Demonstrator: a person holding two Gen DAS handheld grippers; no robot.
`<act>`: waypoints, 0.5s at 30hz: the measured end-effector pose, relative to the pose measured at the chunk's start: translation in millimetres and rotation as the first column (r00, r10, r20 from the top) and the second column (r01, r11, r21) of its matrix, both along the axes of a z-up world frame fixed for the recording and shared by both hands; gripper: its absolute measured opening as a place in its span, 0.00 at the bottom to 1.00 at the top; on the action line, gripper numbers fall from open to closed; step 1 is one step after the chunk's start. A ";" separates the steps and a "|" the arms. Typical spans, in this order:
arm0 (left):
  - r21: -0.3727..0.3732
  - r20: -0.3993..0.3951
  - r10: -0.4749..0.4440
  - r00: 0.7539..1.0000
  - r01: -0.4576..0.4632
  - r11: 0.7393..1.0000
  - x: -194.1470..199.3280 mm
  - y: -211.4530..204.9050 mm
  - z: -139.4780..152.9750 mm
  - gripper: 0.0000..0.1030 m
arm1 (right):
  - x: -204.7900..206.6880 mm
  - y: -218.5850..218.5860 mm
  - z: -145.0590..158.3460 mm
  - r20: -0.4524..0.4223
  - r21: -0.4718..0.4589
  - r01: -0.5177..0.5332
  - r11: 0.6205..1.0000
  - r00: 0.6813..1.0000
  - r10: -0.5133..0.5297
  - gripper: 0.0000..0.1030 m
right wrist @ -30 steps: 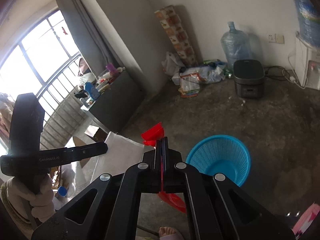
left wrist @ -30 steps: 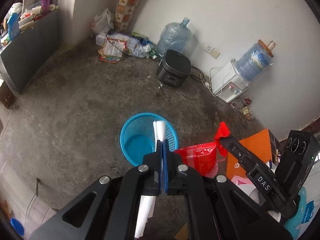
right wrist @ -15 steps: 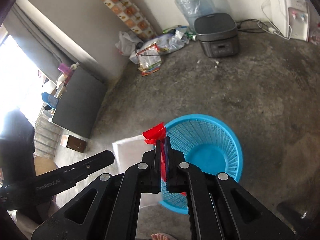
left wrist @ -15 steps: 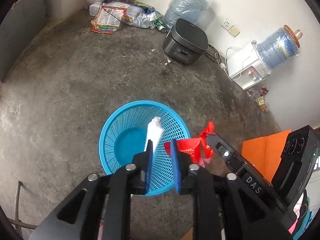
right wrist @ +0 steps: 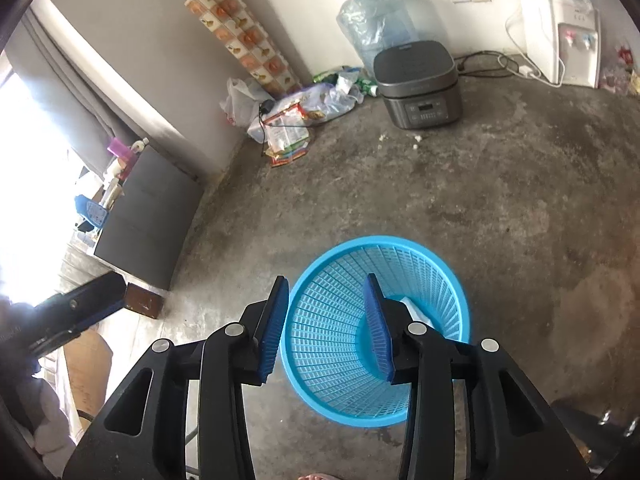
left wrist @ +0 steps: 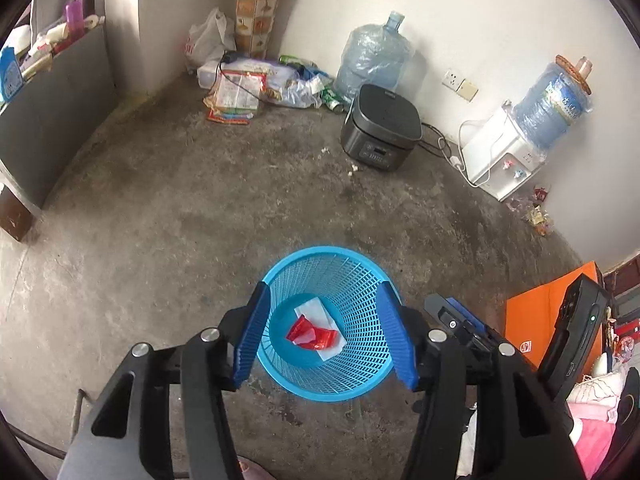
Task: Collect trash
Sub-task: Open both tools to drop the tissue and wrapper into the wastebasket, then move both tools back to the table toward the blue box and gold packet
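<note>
Both claws hang over the blue mesh basket (left wrist: 326, 322) with nothing in them. The left gripper (left wrist: 325, 340) has its jaws spread wide, one pad on each side of the basket's rim; the right gripper (right wrist: 326, 330) is parted too, its pads framing the basket's near wall.

On the basket's floor lie a white paper sheet (left wrist: 318, 312) and, on top of it, a crumpled red wrapper (left wrist: 310, 333).

Nothing lies between the claws and the basket. From the left wrist view, a dark rice cooker (left wrist: 380, 133) sits on the concrete floor (left wrist: 160, 220) at about 1 o'clock, with an empty water jug (left wrist: 374, 62) against the wall behind it. At 2 o'clock a white water dispenser (left wrist: 504, 160) carries a blue bottle. At 11 o'clock loose packets and bags (left wrist: 248, 88) lie heaped in the corner. Printing on the packets and bottle is too small to read.
</note>
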State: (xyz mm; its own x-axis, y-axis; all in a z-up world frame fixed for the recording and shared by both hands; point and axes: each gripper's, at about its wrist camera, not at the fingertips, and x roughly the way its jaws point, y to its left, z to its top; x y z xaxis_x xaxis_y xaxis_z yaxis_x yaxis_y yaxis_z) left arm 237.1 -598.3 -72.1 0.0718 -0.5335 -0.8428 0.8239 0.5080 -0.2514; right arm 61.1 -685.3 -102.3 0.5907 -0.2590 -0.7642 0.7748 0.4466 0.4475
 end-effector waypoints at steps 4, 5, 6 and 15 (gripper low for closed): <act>-0.060 0.093 -0.022 0.995 0.028 0.998 -3.1 38.6 58.8 0.60 | -3.0 32.5 38.1 0.045 -0.088 -0.019 0.996 0.999 0.023 0.43; -0.079 0.115 -0.020 0.993 0.030 0.996 -3.5 52.6 75.8 0.64 | -3.2 42.8 49.9 0.060 -0.118 -0.028 0.993 0.998 0.036 0.48; -0.098 0.131 -0.016 0.991 0.029 0.995 -3.9 67.3 91.7 0.66 | -4.1 53.6 61.9 0.075 -0.149 -0.039 0.988 0.996 0.051 0.50; -0.296 0.302 0.158 0.940 -0.065 0.953 -23.2 242.7 212.3 0.92 | -21.7 139.1 158.1 0.162 -0.406 -0.037 0.913 0.980 0.111 0.92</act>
